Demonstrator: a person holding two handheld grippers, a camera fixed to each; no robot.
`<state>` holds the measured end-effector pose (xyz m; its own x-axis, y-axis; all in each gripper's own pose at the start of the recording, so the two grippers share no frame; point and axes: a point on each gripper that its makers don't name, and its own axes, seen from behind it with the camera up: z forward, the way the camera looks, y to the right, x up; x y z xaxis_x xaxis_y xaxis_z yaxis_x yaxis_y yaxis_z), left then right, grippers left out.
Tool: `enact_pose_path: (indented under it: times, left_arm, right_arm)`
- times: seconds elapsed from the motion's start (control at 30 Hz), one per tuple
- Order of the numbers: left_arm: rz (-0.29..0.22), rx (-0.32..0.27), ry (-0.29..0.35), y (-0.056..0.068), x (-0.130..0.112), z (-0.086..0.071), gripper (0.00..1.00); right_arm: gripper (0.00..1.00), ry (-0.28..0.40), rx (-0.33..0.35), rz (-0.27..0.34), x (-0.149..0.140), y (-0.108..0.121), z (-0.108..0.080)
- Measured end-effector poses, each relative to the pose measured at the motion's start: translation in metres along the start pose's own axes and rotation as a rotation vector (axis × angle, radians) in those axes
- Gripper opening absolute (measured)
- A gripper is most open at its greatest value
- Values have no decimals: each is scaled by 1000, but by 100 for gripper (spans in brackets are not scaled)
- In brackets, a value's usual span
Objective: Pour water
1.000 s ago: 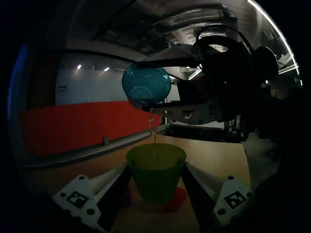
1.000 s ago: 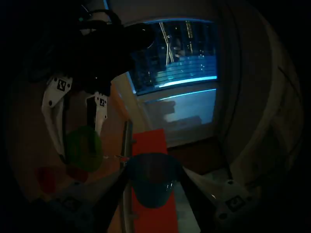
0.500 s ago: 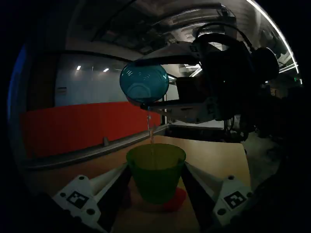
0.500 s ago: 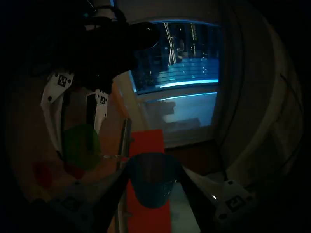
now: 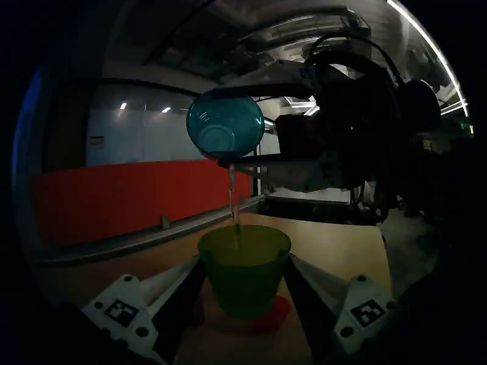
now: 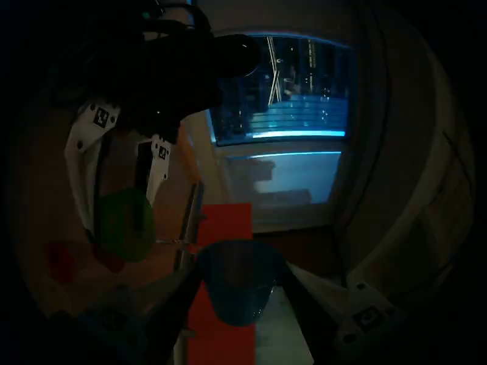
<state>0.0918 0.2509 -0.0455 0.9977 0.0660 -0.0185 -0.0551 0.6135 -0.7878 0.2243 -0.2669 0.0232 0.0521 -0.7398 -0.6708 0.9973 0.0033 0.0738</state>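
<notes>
The pour was under way, not finished. The green cup [image 5: 245,286] was gripped upright between the fingers of the left claw [image 5: 245,261], both fingers pressed against its sides, with the table [image 5: 341,243] just beneath it. Above and ahead of that claw, the blue cup [image 5: 225,126] was clamped between the fingers of the right claw [image 6: 240,274] and tipped far over, so that its mouth and inner bottom were turned toward the left claw. A thin stream [image 5: 232,194] was seen falling from its lower lip into the green cup's mouth, landing well inside the rim; no spill could be made out on the table.

In the right gripper view, the blue cup was seen close in front between its claw's fingers, and the green cup lay off to the left, held in the other claw.

The level in the green cup could not be told in the dim light. Little water appeared to be left in the blue cup, so the transfer was judged mostly done. What seemed to remain was the last of the water, then the blue cup to be righted and both cups set down. A red thing [image 5: 274,311] lay just behind the green cup's base.
</notes>
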Motion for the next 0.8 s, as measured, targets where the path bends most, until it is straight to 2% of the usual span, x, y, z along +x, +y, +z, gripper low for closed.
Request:
enact_pose_path:
  times: [0.8]
  left_arm:
    - [2,3,1,-2,1,3,84]
  right_arm:
    - [91,13,-7,-131,18,1,7]
